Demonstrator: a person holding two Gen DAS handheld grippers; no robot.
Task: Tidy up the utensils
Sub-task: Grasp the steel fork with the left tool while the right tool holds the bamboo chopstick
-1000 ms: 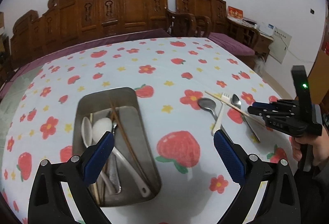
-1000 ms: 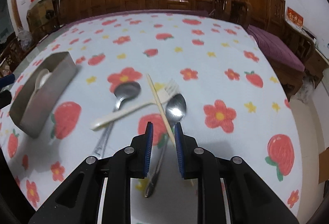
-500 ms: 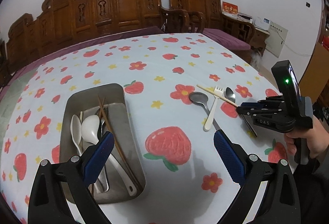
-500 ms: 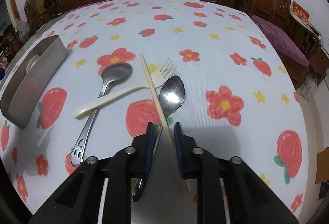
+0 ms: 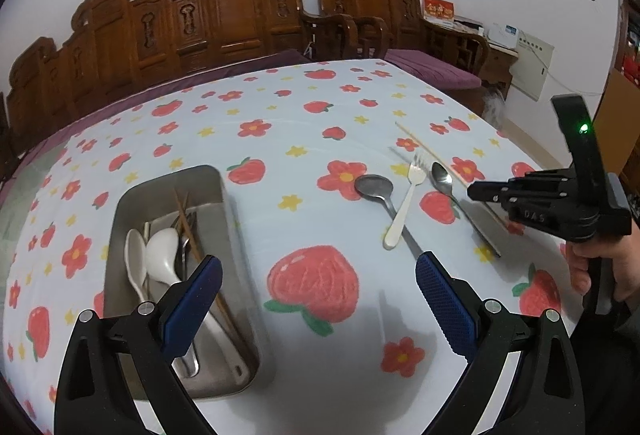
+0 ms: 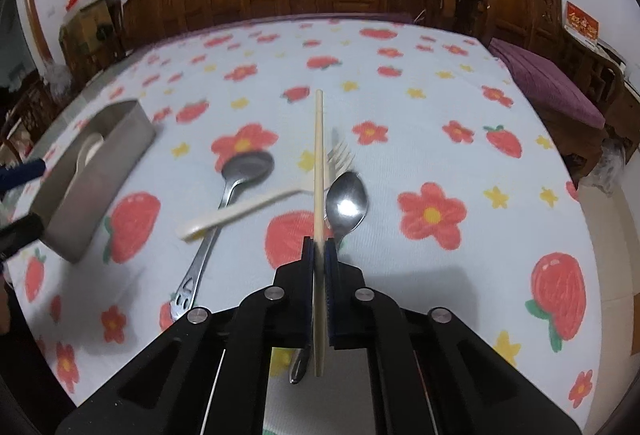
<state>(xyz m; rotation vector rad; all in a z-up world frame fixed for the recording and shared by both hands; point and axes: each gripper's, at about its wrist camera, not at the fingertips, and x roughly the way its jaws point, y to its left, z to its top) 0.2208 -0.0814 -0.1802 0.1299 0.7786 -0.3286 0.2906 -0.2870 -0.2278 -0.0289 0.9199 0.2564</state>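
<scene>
Chopstick (image 6: 319, 155): light, stiff, likely slippery; you had the right gripper (image 6: 319, 247) clamped near its lower end, left gripper (image 5: 320, 303) spread, idle.

Open stretch of desk (image 5: 320, 375) between the steel tray (image 5: 236, 235) and the loose cutlery, wide enough for a gripper. Tray interior crowded with white spoons (image 5: 160, 255) and chopsticks (image 5: 188, 231). Right side cluttered: metal spoon (image 6: 240, 175), plastic fork (image 6: 248, 211), second metal spoon (image 6: 346, 199) lying close together, fork crossing the first spoon's handle.
</scene>
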